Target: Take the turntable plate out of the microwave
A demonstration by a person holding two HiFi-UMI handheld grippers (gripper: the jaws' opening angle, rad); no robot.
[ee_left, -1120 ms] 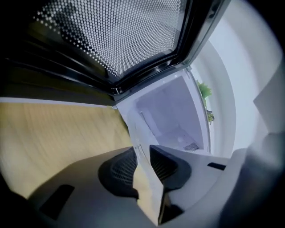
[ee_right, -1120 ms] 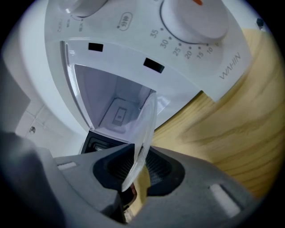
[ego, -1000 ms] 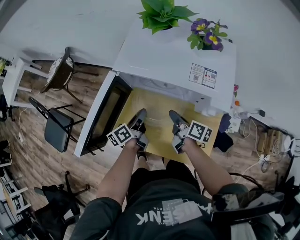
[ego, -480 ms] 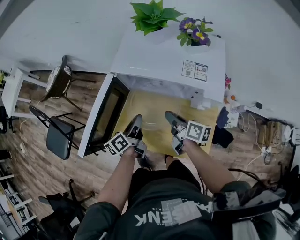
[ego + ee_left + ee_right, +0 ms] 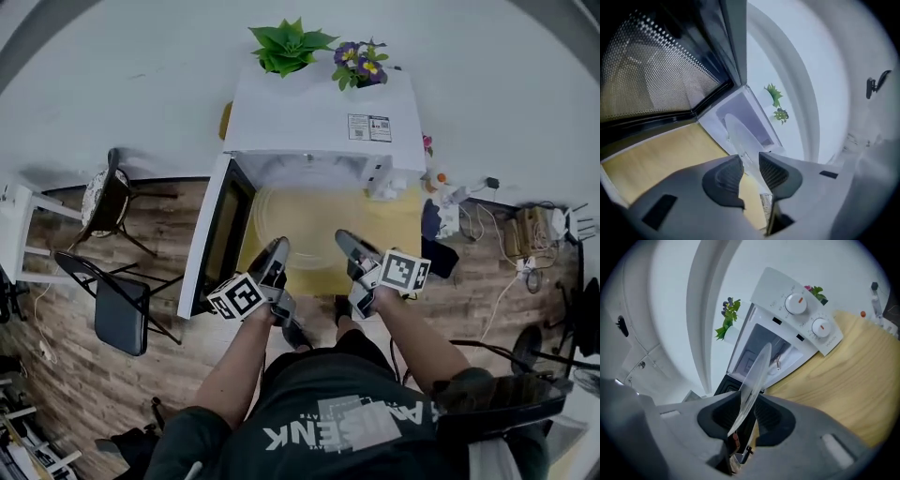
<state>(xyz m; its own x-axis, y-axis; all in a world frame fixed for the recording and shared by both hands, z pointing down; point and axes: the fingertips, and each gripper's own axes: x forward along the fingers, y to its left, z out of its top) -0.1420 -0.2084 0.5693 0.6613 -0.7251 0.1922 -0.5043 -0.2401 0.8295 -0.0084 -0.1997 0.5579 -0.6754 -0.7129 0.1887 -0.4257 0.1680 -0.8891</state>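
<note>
Above a yellow wooden tabletop (image 5: 401,223), just in front of the open white microwave (image 5: 319,117), a turntable plate (image 5: 298,220) is being held level. It is being shown as a round disc of clear glass, thin and gently dished, with the wood being seen through it. Its near rim is being clamped between the narrow-set jaws of the right gripper (image 5: 343,238). The jaws of the left gripper (image 5: 278,247) are being opened slightly, with the rim gripped between them.
</note>
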